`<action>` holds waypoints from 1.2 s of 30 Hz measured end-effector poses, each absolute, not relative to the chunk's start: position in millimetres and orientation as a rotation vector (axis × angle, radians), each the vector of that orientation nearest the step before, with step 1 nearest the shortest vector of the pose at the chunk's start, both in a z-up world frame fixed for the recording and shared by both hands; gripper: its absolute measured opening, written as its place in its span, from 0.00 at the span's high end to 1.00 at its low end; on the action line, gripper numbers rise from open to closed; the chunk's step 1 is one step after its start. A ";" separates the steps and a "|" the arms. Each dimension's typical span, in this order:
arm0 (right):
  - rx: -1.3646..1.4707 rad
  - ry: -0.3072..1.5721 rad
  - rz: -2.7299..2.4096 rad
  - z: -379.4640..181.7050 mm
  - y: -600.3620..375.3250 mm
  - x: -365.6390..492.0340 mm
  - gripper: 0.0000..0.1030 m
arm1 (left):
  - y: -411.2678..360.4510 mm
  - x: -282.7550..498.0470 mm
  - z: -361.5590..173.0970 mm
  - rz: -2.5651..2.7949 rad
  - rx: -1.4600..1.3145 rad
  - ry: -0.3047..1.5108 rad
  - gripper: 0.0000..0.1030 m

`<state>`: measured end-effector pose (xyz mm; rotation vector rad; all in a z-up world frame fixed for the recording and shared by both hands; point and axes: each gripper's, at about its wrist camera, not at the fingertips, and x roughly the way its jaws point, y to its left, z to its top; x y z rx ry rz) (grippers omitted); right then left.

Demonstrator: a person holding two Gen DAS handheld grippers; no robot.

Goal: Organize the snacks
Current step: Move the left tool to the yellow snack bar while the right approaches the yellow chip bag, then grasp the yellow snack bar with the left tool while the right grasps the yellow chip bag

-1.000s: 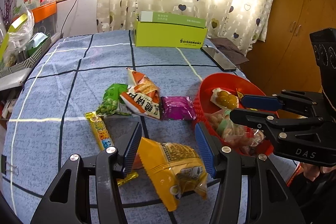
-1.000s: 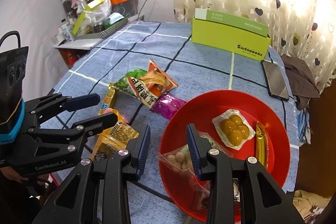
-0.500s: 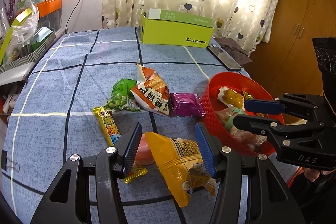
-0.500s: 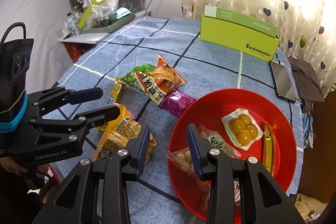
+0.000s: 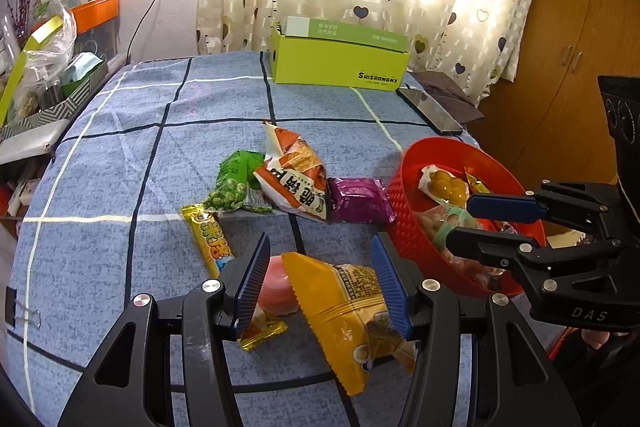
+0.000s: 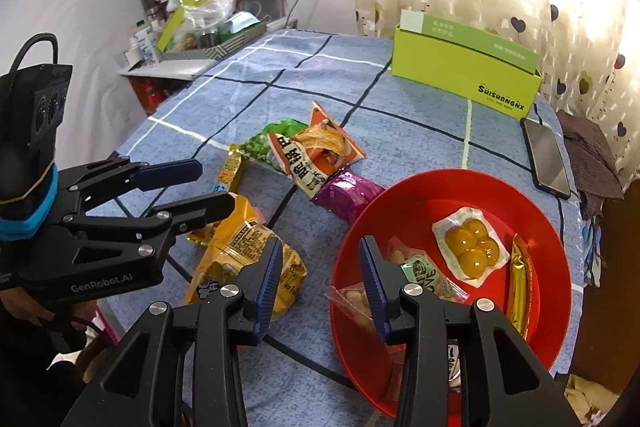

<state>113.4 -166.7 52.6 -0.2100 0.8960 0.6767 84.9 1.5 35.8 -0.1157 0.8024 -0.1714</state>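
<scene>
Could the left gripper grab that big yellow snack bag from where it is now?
Probably yes. The left gripper is open, its fingers on either side of the yellow bag, and nothing lies over the bag. A pink packet beside it might get caught too.

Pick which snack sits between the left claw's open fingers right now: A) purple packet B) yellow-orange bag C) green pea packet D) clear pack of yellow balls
B. The left claw is open, with the yellow-orange bag lying on the blue tablecloth between its fingers; the purple packet and green pea packet lie farther out, and the pack of yellow balls is in the red bowl.
</scene>
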 end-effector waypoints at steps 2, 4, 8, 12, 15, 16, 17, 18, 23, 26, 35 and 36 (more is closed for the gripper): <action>-0.218 0.897 0.686 52.1 -163.9 112.1 0.59 | 5.5 83.3 35.4 -0.163 -0.117 0.800 0.48; -0.224 0.897 0.697 51.8 -161.3 110.5 0.58 | 9.0 81.7 34.4 -0.155 -0.119 0.800 0.48; -0.231 0.897 0.712 51.8 -157.1 108.2 0.55 | 18.8 79.9 30.1 -0.135 -0.130 0.807 0.48; -0.242 0.901 0.727 50.6 -152.3 106.8 0.53 | 27.8 79.0 26.1 -0.118 -0.138 0.814 0.48; -0.253 0.903 0.740 49.5 -149.0 104.6 0.49 | 35.5 78.7 23.2 -0.100 -0.149 0.820 0.48; -0.256 0.903 0.744 49.3 -148.0 104.1 0.47 | 37.8 78.9 22.4 -0.096 -0.154 0.821 0.48; -0.261 0.903 0.748 48.9 -146.8 103.4 0.46 | 39.2 79.0 21.9 -0.092 -0.156 0.822 0.48; -0.264 0.903 0.750 48.5 -146.0 103.4 0.44 | 40.0 79.7 21.7 -0.087 -0.158 0.822 0.48; -0.274 0.904 0.756 47.3 -144.6 102.7 0.40 | 45.6 82.2 17.0 -0.070 -0.171 0.832 0.48; -0.275 0.904 0.753 46.8 -145.0 102.8 0.39 | 49.8 86.6 11.5 -0.058 -0.187 0.845 0.48; -0.273 0.906 0.744 46.2 -145.6 105.3 0.38 | 59.3 114.0 -11.2 -0.029 -0.236 0.874 0.53; -0.274 0.906 0.744 46.2 -145.6 105.3 0.38 | 60.2 117.5 -13.6 -0.019 -0.237 0.886 0.59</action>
